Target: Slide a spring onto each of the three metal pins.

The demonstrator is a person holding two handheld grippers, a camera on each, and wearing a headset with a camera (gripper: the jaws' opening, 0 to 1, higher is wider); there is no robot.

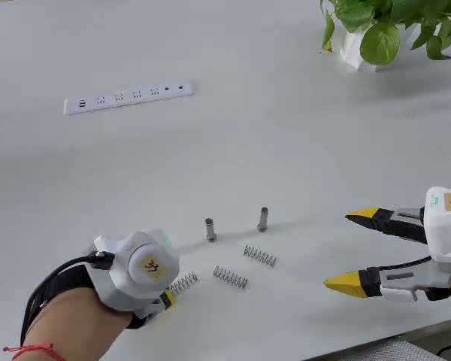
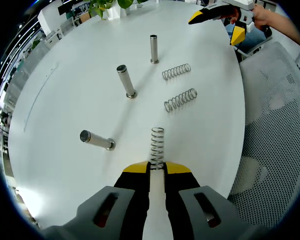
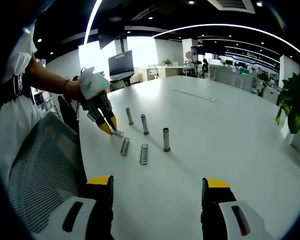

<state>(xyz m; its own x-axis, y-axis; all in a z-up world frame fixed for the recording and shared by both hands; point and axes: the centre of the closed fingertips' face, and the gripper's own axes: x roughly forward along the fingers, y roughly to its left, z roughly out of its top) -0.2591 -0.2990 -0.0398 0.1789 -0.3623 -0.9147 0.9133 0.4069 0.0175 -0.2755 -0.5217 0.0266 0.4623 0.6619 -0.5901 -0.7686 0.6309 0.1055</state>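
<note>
The left gripper [image 2: 156, 166] pinches the near end of 1 spring [image 2: 157, 142] lying on the white table [image 1: 286, 135]. From above, its own body covers the tips. The right gripper [image 1: 338, 250] is spread wide, well apart. 3 upright pins [image 2: 126, 81] stand beside the other springs [image 1: 231, 277].

Place: open-plan office.
Signs: long white table [image 3: 215, 130]; monitor [image 3: 121, 64] beyond it; mesh chair [image 3: 40, 170] beside it; ceiling light strips [image 3: 93, 20] above it.
</note>
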